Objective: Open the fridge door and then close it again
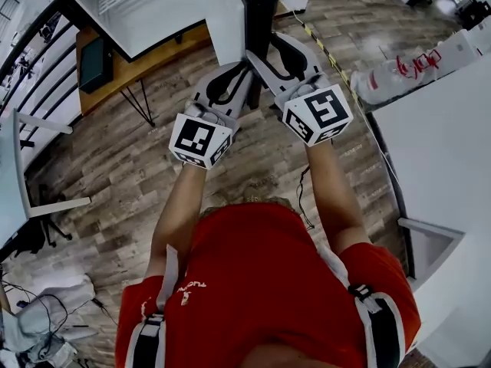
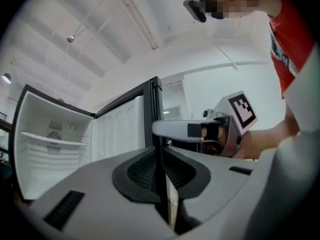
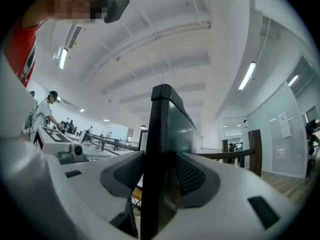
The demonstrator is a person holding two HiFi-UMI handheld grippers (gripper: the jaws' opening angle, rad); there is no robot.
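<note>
The white fridge [image 1: 153, 6] stands open at the top of the head view, its shelves bare [image 2: 50, 144]. Its door [image 1: 257, 21] is swung out toward me, black edge on, with the ribbed inner liner [image 2: 120, 129] facing left. My left gripper [image 1: 234, 75] is shut on the door's thin black edge [image 2: 160, 174], both pads against it. My right gripper [image 1: 276, 52] is higher up the same door, and its jaws stand wide on either side of the thick black edge [image 3: 160, 134]. From the left gripper view, one of the right gripper's fingers [image 2: 180, 129] reaches to the door.
A wooden desk [image 1: 153, 56] with a dark box [image 1: 96, 64] stands left of the fridge. A white counter [image 1: 437, 136] fills the right side, with a white bottle with red print [image 1: 399, 71] beside it. A chair [image 1: 31, 205] is at the left. People stand far off [image 3: 47, 109].
</note>
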